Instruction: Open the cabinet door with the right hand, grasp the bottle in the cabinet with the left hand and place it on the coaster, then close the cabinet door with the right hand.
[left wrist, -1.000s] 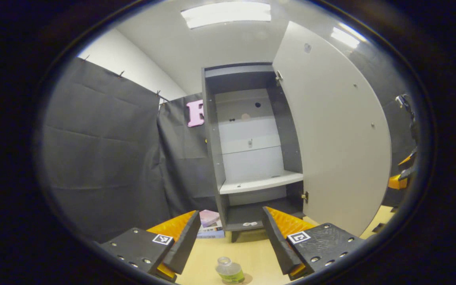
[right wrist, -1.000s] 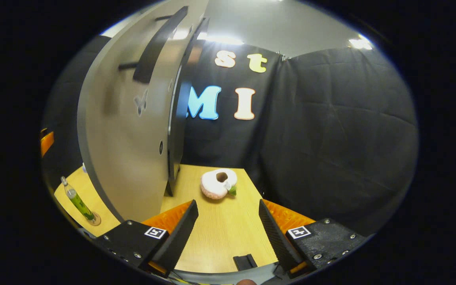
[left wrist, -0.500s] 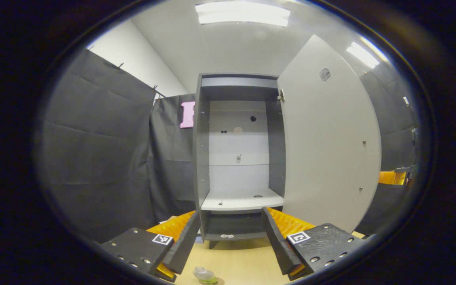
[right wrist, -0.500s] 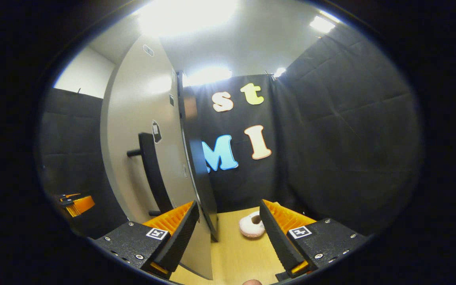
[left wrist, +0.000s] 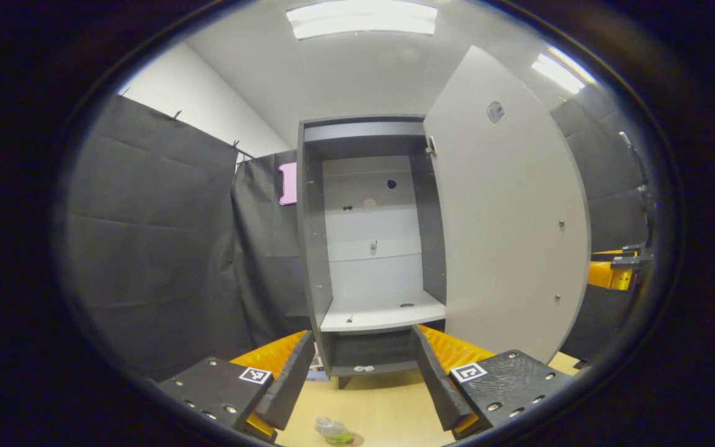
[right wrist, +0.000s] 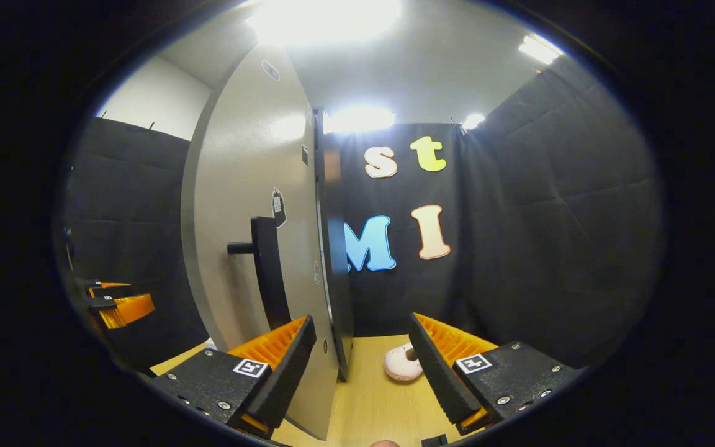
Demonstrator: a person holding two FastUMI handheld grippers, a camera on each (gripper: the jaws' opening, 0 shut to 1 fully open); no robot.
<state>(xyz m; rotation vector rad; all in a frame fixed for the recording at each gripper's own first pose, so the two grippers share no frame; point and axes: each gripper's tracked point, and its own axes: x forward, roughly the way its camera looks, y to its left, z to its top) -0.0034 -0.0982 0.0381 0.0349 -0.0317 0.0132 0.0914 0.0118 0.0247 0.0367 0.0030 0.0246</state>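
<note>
Bottle [left wrist: 332, 429] stands on surface [left wrist: 382, 410] below left gripper [left wrist: 357, 379], fingers released, backed off, cabinet [left wrist: 370, 248] emptied. Coaster under it: cannot tell. Door [right wrist: 239, 236] wide open; right gripper [right wrist: 360, 372] fingers spread beside handle [right wrist: 270, 273], likely lining up for closing push.
</note>
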